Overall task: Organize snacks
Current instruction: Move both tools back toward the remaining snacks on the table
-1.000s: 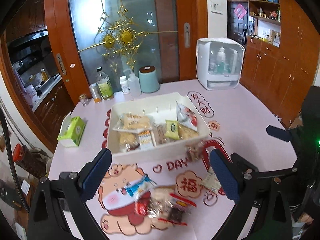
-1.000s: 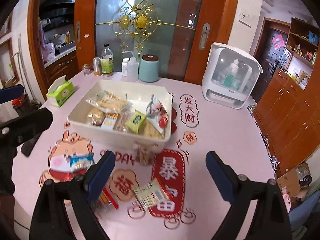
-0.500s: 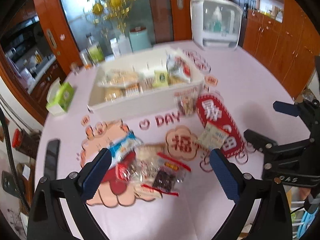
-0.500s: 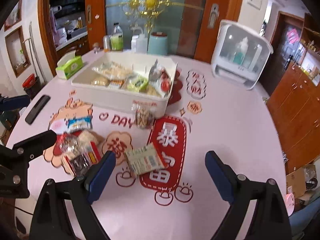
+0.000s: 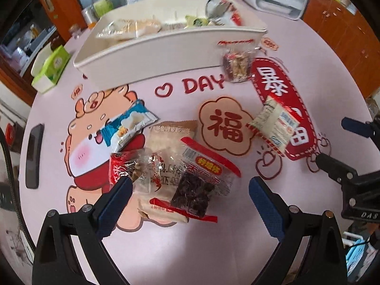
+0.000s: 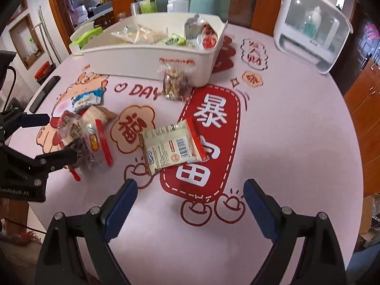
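A white bin (image 5: 152,54) (image 6: 133,59) holding several snack packs stands at the back of the pink table. A pile of loose snack packs (image 5: 180,173) (image 6: 83,130) lies just ahead of my open, empty left gripper (image 5: 190,197). A blue pack (image 5: 128,123) lies beyond the pile. A cream pack with a barcode (image 6: 171,147) (image 5: 275,123) lies just ahead of my open, empty right gripper (image 6: 190,201). A clear bag of nuts (image 6: 175,83) (image 5: 237,64) leans against the bin's front.
A black phone (image 5: 33,154) lies at the table's left edge. A green tissue box (image 5: 52,66), bottles (image 6: 147,0) and a teal jar (image 6: 201,2) stand behind the bin. A white appliance (image 6: 311,23) stands at the back right.
Both grippers have tilted down and come closer to the table. The loose packs now lie right in front of the fingers. Both stay open.
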`<action>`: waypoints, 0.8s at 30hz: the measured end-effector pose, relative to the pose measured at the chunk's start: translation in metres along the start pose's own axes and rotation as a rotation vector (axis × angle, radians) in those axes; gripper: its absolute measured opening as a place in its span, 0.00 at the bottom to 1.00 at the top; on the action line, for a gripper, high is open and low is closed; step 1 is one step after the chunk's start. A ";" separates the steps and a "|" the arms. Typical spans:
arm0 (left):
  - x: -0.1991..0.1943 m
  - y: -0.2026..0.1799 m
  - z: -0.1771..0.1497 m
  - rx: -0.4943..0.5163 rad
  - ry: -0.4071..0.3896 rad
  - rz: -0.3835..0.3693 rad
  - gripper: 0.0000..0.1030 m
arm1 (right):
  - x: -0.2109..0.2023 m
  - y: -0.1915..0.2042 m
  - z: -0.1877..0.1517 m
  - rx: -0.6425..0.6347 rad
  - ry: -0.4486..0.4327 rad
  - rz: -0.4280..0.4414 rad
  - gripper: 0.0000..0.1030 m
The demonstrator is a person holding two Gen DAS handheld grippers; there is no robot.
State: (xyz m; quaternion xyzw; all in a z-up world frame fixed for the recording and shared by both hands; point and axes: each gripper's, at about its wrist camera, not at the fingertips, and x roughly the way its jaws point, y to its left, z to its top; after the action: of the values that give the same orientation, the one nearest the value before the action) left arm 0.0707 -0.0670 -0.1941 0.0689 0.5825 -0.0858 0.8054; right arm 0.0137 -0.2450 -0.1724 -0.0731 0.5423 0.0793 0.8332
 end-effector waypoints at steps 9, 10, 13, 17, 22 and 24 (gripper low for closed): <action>0.021 0.035 -0.008 -0.308 0.085 -0.043 0.95 | 0.040 0.013 0.028 -0.105 0.041 0.091 0.89; 0.022 0.037 -0.011 -0.333 0.088 -0.047 0.95 | 0.045 0.014 0.031 -0.123 0.051 0.100 0.89; 0.026 0.041 -0.016 -0.397 0.096 -0.042 0.95 | 0.066 0.016 0.037 -0.177 0.088 0.120 0.89; 0.030 0.043 -0.020 -0.470 0.100 -0.016 0.95 | 0.082 0.018 0.034 -0.239 0.099 0.108 0.88; 0.038 0.036 -0.018 -0.485 0.125 0.014 0.95 | 0.078 0.017 0.034 -0.291 0.052 0.127 0.66; 0.043 0.031 -0.017 -0.485 0.138 0.020 0.95 | 0.077 0.014 0.036 -0.282 0.049 0.124 0.60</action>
State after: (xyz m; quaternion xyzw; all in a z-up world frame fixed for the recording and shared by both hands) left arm 0.0746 -0.0358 -0.2395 -0.1147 0.6389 0.0694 0.7575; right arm 0.0742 -0.2201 -0.2289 -0.1574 0.5495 0.2042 0.7947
